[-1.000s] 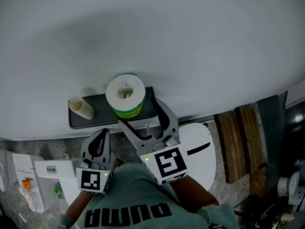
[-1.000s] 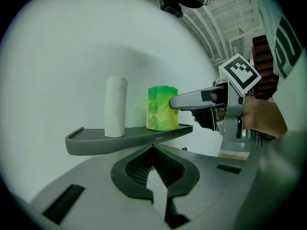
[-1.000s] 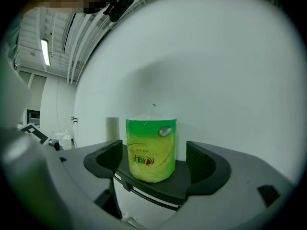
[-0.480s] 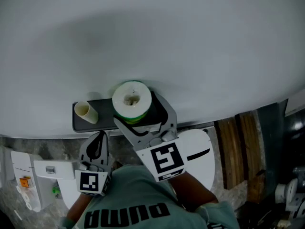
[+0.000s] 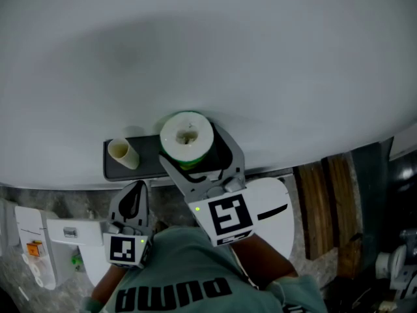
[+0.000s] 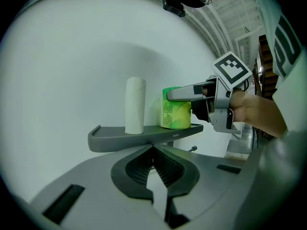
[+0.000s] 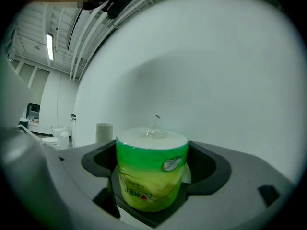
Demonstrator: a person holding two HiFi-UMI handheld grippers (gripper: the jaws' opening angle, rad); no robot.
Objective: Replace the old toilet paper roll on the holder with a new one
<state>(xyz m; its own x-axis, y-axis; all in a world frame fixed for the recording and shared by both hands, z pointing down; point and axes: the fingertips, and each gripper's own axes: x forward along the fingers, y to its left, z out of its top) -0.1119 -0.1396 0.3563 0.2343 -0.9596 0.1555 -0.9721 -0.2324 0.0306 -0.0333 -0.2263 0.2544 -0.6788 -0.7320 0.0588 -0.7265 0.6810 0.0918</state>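
The new toilet paper roll [image 7: 151,176] in green-and-yellow plastic wrap stands upright on the right half of the dark grey wall shelf [image 5: 146,163]. Your right gripper [image 5: 192,150] has it between its jaws, which have just been opening and stand wide; one side shows a gap, the other pad may be touching. The bare cardboard tube [image 5: 124,153] stands upright at the shelf's left end, apart from the roll. Your left gripper [image 5: 137,194] hangs short of the shelf's front edge, jaws together, empty.
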